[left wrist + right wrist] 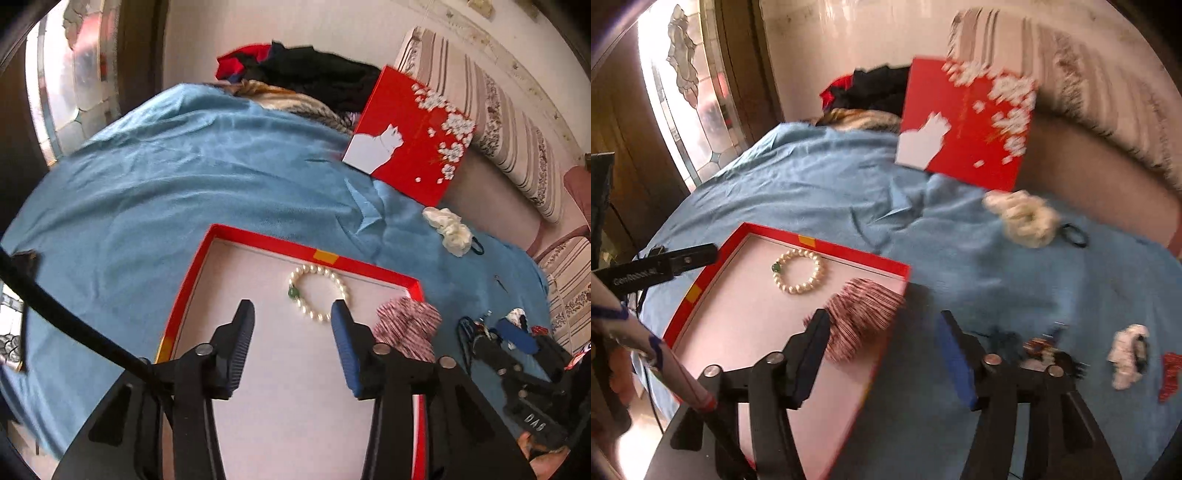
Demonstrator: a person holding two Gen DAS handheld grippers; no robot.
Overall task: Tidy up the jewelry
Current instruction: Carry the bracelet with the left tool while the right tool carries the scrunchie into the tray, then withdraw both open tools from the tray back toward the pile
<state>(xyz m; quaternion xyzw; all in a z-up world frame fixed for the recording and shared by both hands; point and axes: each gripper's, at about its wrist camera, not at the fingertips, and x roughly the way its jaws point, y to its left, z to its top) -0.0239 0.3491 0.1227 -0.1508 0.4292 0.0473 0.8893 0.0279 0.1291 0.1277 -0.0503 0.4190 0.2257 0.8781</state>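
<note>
A shallow red box (192, 280) (701, 291) with a pale pink floor lies on the blue cloth. Inside it rests a pearl bracelet (320, 291) (799, 275) with a green bead. A red-and-white striped scrunchie (408, 326) (862, 314) sits at the box's right edge. My left gripper (293, 314) hovers open over the box floor, just short of the bracelet, nothing between its fingers. My right gripper (882, 325) stands open over the box's right rim, its left finger (812, 350) beside the scrunchie, not pressing on it.
The box's red lid (410, 136) (967, 122) with white blossoms leans against a striped cushion (491, 110). A cream scrunchie (448, 230) (1023, 218), a black hair tie (1075, 232) and several small accessories (1126, 356) lie on the cloth at right. Dark clothes (314, 74) are piled behind.
</note>
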